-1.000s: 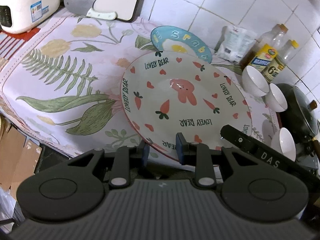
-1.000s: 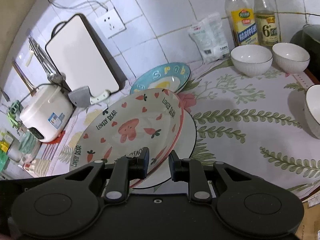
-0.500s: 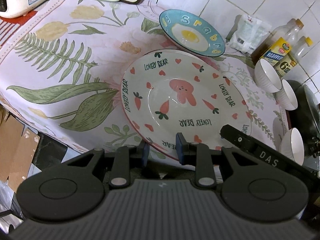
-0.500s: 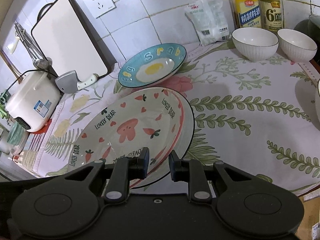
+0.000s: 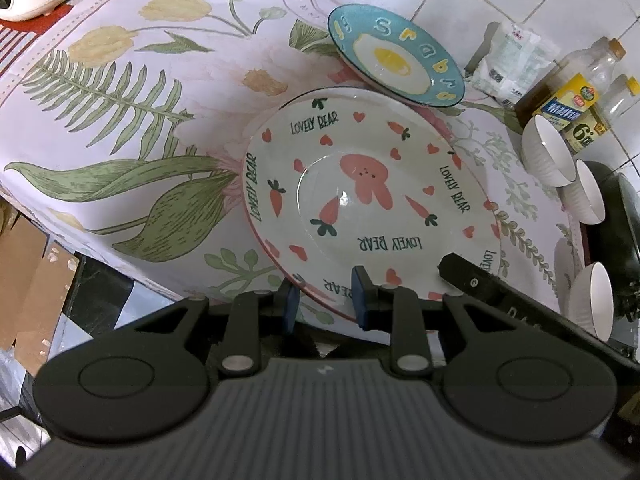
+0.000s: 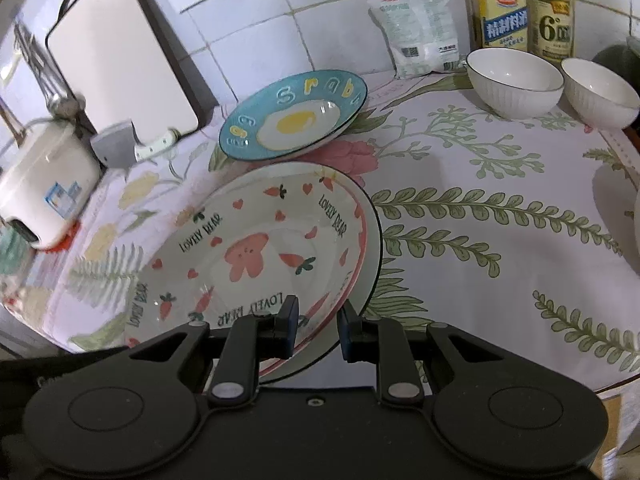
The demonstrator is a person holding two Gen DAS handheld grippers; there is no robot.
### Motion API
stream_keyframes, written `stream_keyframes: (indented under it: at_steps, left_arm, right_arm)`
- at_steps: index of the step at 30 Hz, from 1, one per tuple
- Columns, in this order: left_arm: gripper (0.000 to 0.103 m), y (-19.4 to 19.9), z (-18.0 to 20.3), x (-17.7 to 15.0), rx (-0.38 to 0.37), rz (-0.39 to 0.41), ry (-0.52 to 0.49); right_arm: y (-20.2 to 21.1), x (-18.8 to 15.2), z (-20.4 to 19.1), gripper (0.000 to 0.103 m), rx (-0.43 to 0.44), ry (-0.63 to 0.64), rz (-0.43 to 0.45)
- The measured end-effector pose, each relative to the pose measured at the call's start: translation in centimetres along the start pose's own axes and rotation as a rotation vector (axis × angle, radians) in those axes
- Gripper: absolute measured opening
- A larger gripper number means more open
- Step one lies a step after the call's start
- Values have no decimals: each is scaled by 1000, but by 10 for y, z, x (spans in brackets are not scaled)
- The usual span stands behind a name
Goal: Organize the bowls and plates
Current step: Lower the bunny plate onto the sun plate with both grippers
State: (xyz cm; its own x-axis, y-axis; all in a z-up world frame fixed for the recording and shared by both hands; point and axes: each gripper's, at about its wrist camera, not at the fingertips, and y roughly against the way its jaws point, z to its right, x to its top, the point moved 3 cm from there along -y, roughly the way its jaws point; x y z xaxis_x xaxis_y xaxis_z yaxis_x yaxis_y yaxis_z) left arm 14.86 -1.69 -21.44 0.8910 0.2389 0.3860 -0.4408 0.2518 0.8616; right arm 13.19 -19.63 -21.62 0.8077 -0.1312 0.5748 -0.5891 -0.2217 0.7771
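Observation:
A white "Lovely Bear" plate with a pink rabbit and carrots [image 5: 360,196] [image 6: 256,248] is tilted over a plain white plate [image 6: 374,256] on the flowered cloth. My left gripper [image 5: 323,302] has its jaws around the bear plate's near rim. My right gripper [image 6: 317,326] is shut on the same plate's rim from the other side. A blue fried-egg plate [image 5: 396,56] [image 6: 296,116] leans behind. White bowls [image 6: 514,80] [image 5: 546,152] stand at the right.
A rice cooker [image 6: 44,184], a cutting board [image 6: 120,52] and a cleaver [image 6: 120,146] are at the back left. Two bottles [image 6: 524,4] and a white bag [image 6: 420,28] stand against the tiled wall. A dark wok [image 5: 624,216] sits at the far right. The counter edge drops off near me.
Both grippers hold the bear plate as before. The plate and the views have shifted toward the back of the counter, closer to the blue egg plate.

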Motion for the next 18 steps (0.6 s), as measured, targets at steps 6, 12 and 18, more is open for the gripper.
stream_keyframes:
  at_steps: [6, 12, 18]
  left_arm:
    - [25, -1, -2, 4, -18, -28, 31]
    - [25, -5, -1, 5, -4, -48, 38]
    - [25, -11, -4, 9, -15, -87, 76]
  right_arm:
    - [0, 1, -2, 26, -24, 32, 9]
    - [-4, 0, -8, 29, -65, 87, 8]
    - [-7, 1, -9, 30, -76, 119, 16]
